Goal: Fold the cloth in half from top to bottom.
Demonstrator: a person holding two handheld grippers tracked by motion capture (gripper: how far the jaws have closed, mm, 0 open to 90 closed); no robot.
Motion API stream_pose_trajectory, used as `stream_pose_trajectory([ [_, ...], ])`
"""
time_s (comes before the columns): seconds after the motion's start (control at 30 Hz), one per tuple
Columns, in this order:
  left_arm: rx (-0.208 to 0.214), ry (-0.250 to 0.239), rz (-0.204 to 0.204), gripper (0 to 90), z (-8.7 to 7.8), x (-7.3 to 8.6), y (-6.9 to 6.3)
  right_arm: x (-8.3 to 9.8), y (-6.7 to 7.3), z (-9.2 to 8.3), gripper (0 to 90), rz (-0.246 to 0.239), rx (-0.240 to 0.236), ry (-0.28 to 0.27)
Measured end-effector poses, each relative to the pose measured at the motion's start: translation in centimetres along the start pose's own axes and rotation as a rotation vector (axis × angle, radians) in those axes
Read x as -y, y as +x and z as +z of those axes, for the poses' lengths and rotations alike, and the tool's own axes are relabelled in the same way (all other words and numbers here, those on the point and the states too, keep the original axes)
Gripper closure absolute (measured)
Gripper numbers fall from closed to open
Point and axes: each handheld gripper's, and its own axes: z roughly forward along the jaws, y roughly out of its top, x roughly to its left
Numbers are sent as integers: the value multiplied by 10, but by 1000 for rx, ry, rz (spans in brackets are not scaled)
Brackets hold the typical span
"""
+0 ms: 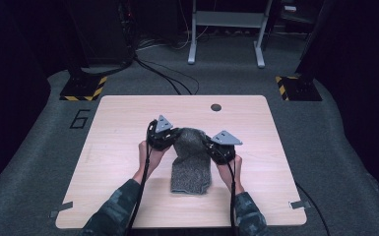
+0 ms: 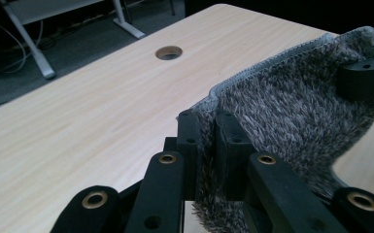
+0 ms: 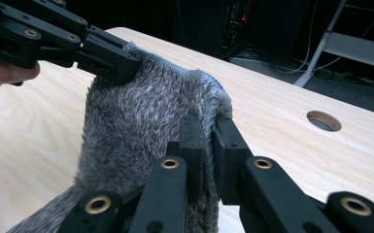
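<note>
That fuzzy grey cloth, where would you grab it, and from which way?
By the stitched top hem of the grey cloth, one corner per side, coming in from left and right. The left tool and right tool pinch it there; the rest hangs limp to the table.

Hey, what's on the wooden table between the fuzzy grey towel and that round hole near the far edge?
Nothing: the high view shows bare light wood tabletop between the fuzzy grey towel and the round hole.

Evenly lit pale table [image 1: 128, 147], dark dim surroundings, soft faint shadows, no glare, slightly soft high view
</note>
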Motion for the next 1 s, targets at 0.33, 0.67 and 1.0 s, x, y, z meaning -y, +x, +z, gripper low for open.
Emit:
stream_pose_trajectory([
  [0.33,52,10,-6,792,-13,24,-22,23,15,-21,834,-54,-28,30],
  [0.67,137,103,0,716,-9,62,-45,57,29,-35,788,-92,-74,107],
  [1.0,241,73,-29,446,-44,80,-44,74,31,-74,581,-8,-120,123],
])
